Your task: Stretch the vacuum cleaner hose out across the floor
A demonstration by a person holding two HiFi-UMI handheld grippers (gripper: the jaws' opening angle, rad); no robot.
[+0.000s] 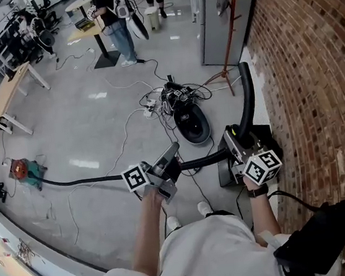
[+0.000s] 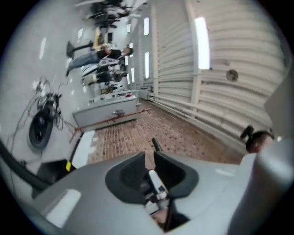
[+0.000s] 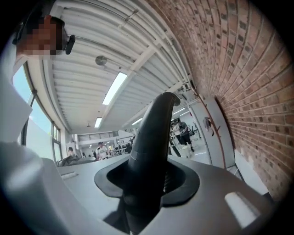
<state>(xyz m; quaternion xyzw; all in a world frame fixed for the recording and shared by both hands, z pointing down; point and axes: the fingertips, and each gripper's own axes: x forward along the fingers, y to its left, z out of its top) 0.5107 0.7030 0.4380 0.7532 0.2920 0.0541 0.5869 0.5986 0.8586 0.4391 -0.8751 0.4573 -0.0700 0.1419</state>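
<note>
A black vacuum hose [image 1: 84,181] lies across the grey floor from the far left towards me and passes under my left gripper [image 1: 173,150]. In the left gripper view the jaws of that gripper [image 2: 149,158] stand almost together with a thin slit and nothing between them; the hose [image 2: 14,167] curves past low at the left. My right gripper [image 1: 231,135] is shut on the hose's curved black wand [image 1: 248,97], which rises beside the brick wall. In the right gripper view the wand [image 3: 154,133] fills the jaws of that gripper [image 3: 147,179] and rises away from them.
A black oval unit [image 1: 191,124] sits in a tangle of cables [image 1: 156,105] ahead. The brick wall [image 1: 316,85] runs close on the right, with a grey cabinet [image 1: 225,9] beyond. A person [image 1: 118,22] stands at a desk far off. A red tool [image 1: 23,170] lies at the left.
</note>
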